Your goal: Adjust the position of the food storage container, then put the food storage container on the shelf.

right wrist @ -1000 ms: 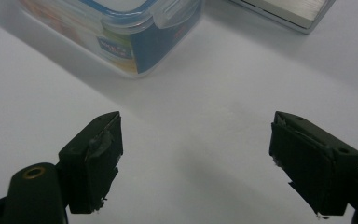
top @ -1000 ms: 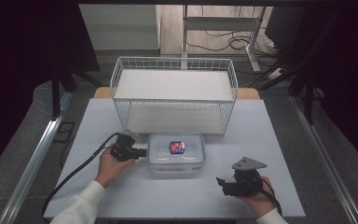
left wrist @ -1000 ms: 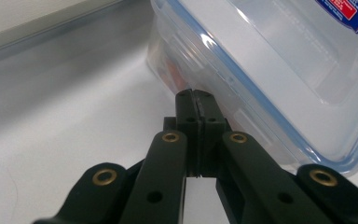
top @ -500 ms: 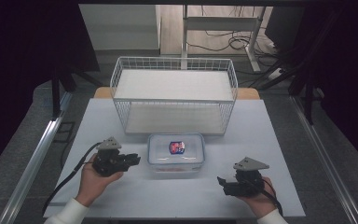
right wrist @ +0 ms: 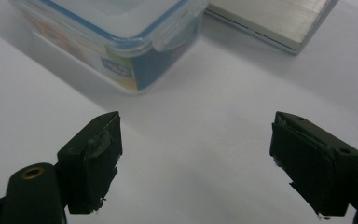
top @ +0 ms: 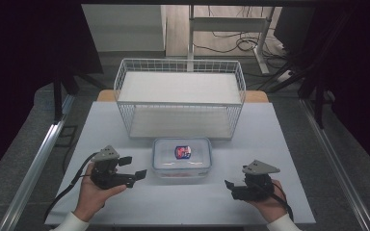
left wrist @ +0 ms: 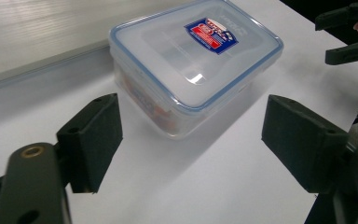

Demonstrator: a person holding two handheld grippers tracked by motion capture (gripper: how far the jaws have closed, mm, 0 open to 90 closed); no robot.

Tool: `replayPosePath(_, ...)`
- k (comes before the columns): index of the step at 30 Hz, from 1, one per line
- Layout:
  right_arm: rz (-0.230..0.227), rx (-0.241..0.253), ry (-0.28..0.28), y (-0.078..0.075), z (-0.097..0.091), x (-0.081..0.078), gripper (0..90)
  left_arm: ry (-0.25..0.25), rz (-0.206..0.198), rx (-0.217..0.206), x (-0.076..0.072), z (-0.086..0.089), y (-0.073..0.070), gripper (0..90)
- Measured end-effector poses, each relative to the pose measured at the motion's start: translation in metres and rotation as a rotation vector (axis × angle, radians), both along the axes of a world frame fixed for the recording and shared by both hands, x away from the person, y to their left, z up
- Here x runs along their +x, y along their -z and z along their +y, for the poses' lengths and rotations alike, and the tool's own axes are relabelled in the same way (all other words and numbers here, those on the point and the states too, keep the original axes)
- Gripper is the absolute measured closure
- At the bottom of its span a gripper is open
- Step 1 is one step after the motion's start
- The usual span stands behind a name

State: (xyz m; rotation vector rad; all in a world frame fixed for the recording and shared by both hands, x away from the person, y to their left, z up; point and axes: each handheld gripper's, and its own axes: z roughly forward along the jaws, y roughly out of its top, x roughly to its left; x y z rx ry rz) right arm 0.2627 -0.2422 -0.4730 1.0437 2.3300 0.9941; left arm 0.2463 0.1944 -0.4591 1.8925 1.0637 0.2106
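Starting at the left gripper (top: 134,167): its jaws stand wide apart with nothing between them, and in the left gripper view the black pads (left wrist: 93,140) frame the clear rectangular plastic box with the blue-sealed snap lid (left wrist: 193,60), not touching it. The right gripper (top: 230,186) is spread wide too, holding nothing and sitting near the table's front edge, well off the box's right corner (right wrist: 135,46).

The box (top: 182,156) sits around the middle of the white table (top: 289,154), a bit toward the front, just in front of the white wire basket rack with two pale shelf boards (top: 180,98). It has a red and blue label on the lid.

What we'd worry about: the box is smooth plastic on a slick tabletop, so if only one gripper pushes in from the left, it'll probably skate sideways or spin instead of getting gripped. It also looks too wide for the jaws to span across, so grabbing a corner or lid tab could slip off or pop a latch. And it's close to the rack, so a shove forward could jam it against the wire.

Hard to tell: what's inside. We see reddish and orange stuff through the wall, nothing clear. The label text is unreadable, and we can't see whether the latches are closed.
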Motion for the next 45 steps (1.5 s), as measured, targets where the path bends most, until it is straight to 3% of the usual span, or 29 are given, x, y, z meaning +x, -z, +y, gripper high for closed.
replayPosePath(4, -0.003, 0.005, -0.003, -0.001, 0.001, 0.002, 17.9, -0.012, 0.003, 0.004, -0.002, 0.002, 0.000, 18.0)
replayPosePath(6, 0.006, 0.029, -0.002, 0.000, 0.000, 0.005, 17.7, -0.012, 0.038, -0.039, 0.000, 0.004, 0.003, 18.0)
replayPosePath(13, 0.021, 0.110, -0.002, -0.003, -0.002, 0.013, 18.1, -0.042, 0.039, -0.022, 0.004, 0.009, 0.009, 19.1)
replayPosePath(16, 0.039, 0.145, -0.023, -0.006, 0.001, 0.018, 20.6, -0.031, 0.045, -0.031, 0.005, 0.009, 0.009, 19.9)
replayPosePath(23, 0.058, 0.159, -0.028, -0.007, 0.005, 0.019, 20.8, -0.044, 0.047, -0.028, 0.007, 0.010, 0.010, 20.8)
replayPosePath(27, 0.053, 0.159, -0.032, -0.008, 0.006, 0.018, 20.8, -0.053, 0.064, -0.047, 0.012, 0.011, 0.010, 20.9)
replayPosePath(31, 0.057, 0.173, -0.039, -0.009, 0.007, 0.021, 20.5, -0.054, 0.106, -0.092, 0.026, 0.009, 0.014, 20.3)
replayPosePath(33, 0.078, 0.178, -0.045, -0.009, 0.010, 0.024, 19.8, -0.041, 0.145, -0.141, 0.036, 0.008, 0.018, 19.5)
replayPosePath(34, 0.082, 0.179, -0.045, -0.009, 0.011, 0.024, 19.8, -0.041, 0.145, -0.141, 0.036, 0.008, 0.018, 18.3)
replayPosePath(40, 0.071, 0.174, -0.051, -0.009, 0.011, 0.024, 19.8, -0.005, 0.250, -0.270, 0.065, 0.005, 0.032, 12.1)
replayPosePath(45, 0.066, 0.175, -0.050, -0.010, 0.011, 0.023, 19.8, -0.006, 0.264, -0.264, 0.079, 0.001, 0.038, 13.1)
